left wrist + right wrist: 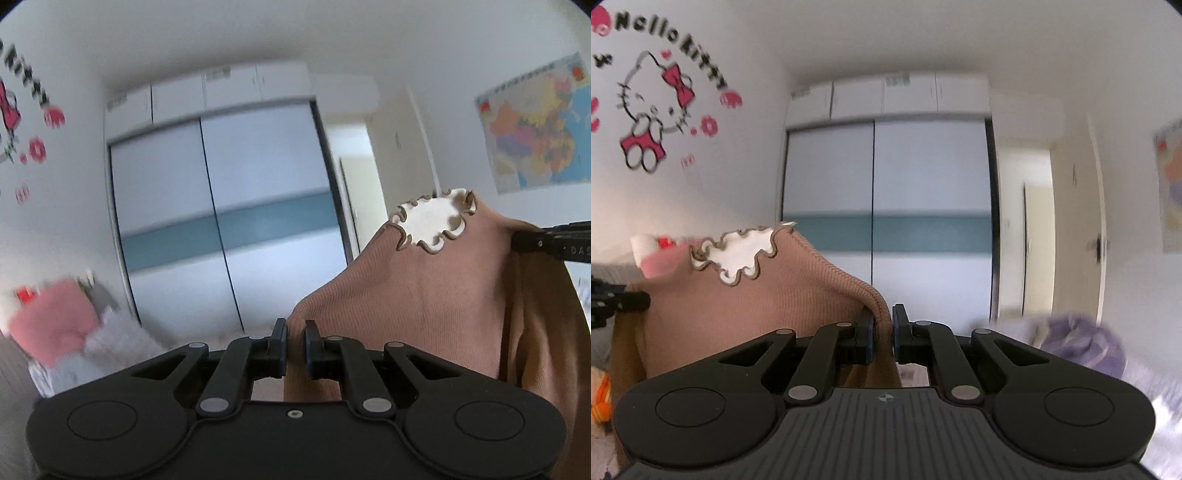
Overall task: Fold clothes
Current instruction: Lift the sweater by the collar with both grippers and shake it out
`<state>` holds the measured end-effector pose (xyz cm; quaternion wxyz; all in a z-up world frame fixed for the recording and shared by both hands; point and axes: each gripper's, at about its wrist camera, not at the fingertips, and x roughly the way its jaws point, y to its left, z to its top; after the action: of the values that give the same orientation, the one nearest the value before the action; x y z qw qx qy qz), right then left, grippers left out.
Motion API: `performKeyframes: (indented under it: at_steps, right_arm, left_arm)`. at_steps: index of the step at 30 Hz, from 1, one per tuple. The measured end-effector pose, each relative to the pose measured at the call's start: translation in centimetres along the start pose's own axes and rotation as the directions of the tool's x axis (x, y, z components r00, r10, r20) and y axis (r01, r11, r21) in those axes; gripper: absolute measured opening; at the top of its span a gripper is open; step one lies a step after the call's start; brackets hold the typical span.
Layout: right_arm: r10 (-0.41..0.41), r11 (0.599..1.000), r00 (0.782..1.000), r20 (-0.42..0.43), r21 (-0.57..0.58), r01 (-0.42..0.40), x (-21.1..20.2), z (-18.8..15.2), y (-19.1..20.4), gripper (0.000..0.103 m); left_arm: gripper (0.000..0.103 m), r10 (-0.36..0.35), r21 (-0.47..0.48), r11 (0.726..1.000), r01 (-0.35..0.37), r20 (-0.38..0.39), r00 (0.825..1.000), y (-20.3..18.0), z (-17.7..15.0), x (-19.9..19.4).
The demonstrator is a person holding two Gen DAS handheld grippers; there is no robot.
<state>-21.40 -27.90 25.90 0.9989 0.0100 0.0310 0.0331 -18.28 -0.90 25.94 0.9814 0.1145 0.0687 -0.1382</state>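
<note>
Up in the air between the two tools, the pink ribbed top (436, 295) hung stretched out. The left hand-held gripper (295, 343) was pinching one edge of it, and the right hand-held gripper (883, 332) was clamped on the other edge. Its white frilly collar (738, 254) sat on top, with the wardrobe (886, 206) behind.

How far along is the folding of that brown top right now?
Done: the brown top is picked up, with the left gripper and right gripper each shut on a shoulder edge. In hand: it hangs spread between them, white frilled collar on top. Left: no fold shows yet, so every fold remains.
</note>
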Motion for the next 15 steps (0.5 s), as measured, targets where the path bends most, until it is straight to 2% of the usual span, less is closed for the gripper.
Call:
performKeyframes:
  at_steps: [4,9,15]
  right_arm:
    - [-0.006,1.0,0.995,-0.104,0.017,0.008,5.6,-3.9,-0.4,0.012]
    - [-0.02,0.999,0.977,-0.214,0.028,0.027,13.0,-8.4,-0.4,0.012]
    - [-0.045,0.998,0.949,-0.313,0.038,0.059,20.9,-13.6,-1.0,0.012]
  left_arm:
    - [0.008,-0.002,-0.034,0.999,-0.002,-0.111,0.994,0.5,-3.7,6.7]
    - [0.008,0.006,-0.054,0.998,-0.019,-0.231,0.973,1.1,-7.8,14.3]
    - [0.008,0.002,-0.093,0.995,-0.033,-0.319,0.948,2.4,-12.6,22.4]
